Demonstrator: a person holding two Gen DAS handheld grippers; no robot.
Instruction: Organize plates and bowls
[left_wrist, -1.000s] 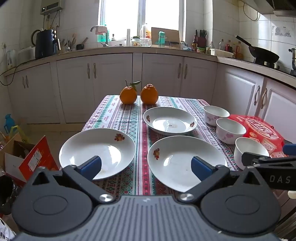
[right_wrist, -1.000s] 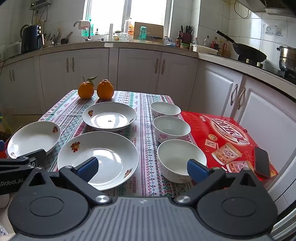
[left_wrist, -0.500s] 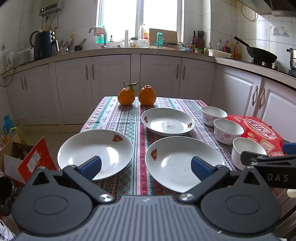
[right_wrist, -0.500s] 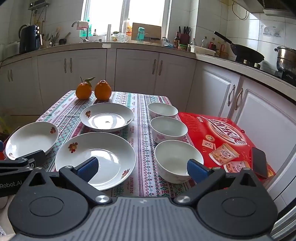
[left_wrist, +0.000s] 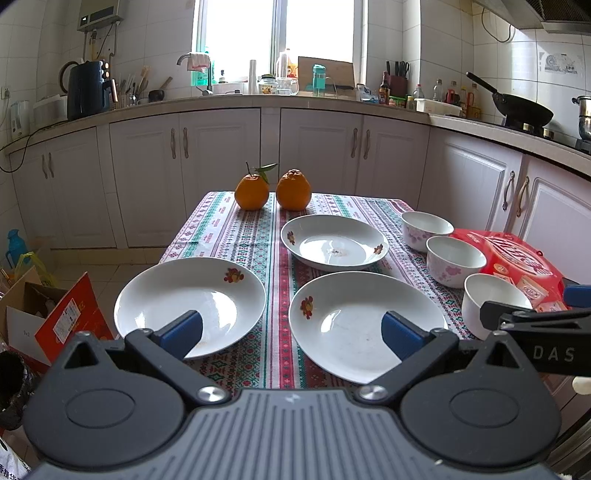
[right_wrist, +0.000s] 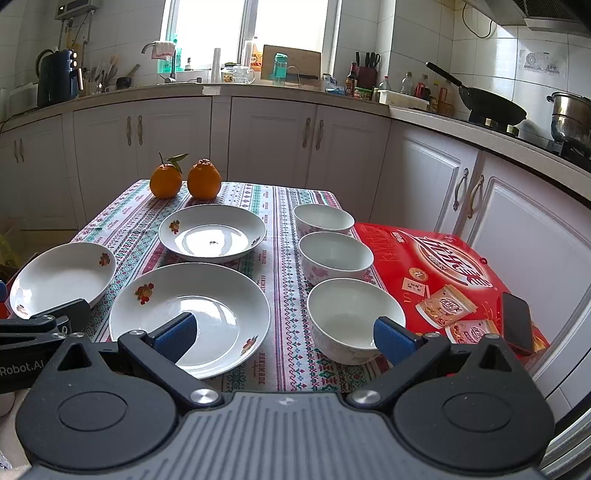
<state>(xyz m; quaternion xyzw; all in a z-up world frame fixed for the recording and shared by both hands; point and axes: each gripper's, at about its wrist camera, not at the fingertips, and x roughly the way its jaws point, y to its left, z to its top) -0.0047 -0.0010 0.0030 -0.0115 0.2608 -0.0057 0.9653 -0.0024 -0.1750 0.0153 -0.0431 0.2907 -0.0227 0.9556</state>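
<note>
Left gripper (left_wrist: 291, 330) and right gripper (right_wrist: 282, 332): both spread wide, empty, hovering short of the table's near edge.

Taking the near middle plate (left_wrist: 365, 325) as landmark: just beyond the pads; second plate (left_wrist: 190, 304) to its left; third plate (left_wrist: 334, 242) behind it.

Right of it, near bowl (right_wrist: 354, 319), middle bowl (right_wrist: 335, 258) and far bowl (right_wrist: 323, 218), in a row running away, beside the red box (right_wrist: 436, 266). Farthest back, two oranges (left_wrist: 273, 189).

Likely glazed ceramic: stiff, slick, heavy for its size, chippable. Best pinched at the rim, one pad inside, one beneath; centres offer nothing to grip.

Only in the right wrist view: a dark phone (right_wrist: 517, 323) on the box. Only in the left wrist view: cardboard boxes (left_wrist: 55, 317) on the floor left of the table.
</note>
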